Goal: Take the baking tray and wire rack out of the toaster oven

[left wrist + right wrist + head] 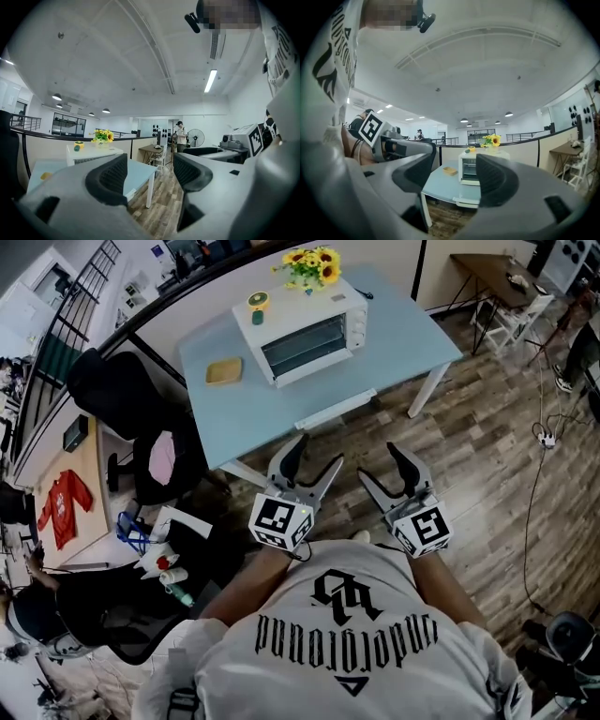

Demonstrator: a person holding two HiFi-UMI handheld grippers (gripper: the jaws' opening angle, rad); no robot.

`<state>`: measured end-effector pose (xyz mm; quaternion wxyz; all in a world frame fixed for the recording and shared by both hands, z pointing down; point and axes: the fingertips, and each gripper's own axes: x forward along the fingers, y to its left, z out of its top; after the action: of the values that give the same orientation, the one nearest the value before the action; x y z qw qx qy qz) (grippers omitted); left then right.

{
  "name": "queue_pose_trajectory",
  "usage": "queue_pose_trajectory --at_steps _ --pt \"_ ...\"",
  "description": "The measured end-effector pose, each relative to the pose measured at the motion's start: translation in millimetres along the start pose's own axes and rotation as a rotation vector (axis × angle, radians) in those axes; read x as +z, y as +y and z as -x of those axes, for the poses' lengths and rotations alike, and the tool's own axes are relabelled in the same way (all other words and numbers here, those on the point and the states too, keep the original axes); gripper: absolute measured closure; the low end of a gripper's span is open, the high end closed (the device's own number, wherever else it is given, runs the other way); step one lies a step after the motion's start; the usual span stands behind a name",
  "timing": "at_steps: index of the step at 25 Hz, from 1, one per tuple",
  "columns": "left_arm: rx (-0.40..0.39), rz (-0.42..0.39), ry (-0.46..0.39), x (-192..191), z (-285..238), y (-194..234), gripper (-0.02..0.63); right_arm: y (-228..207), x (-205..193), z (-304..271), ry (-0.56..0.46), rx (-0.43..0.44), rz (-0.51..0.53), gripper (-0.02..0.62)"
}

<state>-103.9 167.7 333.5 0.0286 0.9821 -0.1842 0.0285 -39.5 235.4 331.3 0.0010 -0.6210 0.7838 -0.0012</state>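
— White toaster oven (302, 332) straight ahead on the pale blue table (412, 343), door shut, long side facing us. Baking tray and wire rack presumably inside, though I can't make them out
— And the tongs?
— Left gripper (317, 454) and right gripper (378, 463) both gape wide and empty, well short of the table, the left more in line
— Right gripper view frames the glass front between its jaws; left gripper view has the oven off to one side
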Motion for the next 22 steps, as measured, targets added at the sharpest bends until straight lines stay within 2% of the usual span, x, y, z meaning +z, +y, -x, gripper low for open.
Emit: queue_pose_trajectory --at_steps 9,22 --pt "-0.045 -0.004 0.016 -6 -43 -35 0.29 -45 -16 32 0.008 -0.068 -0.045 0.298" --pt "-0.091 0.023 0.017 -14 -96 -37 0.29 -88 -24 33 0.036 -0.122 -0.041 0.299"
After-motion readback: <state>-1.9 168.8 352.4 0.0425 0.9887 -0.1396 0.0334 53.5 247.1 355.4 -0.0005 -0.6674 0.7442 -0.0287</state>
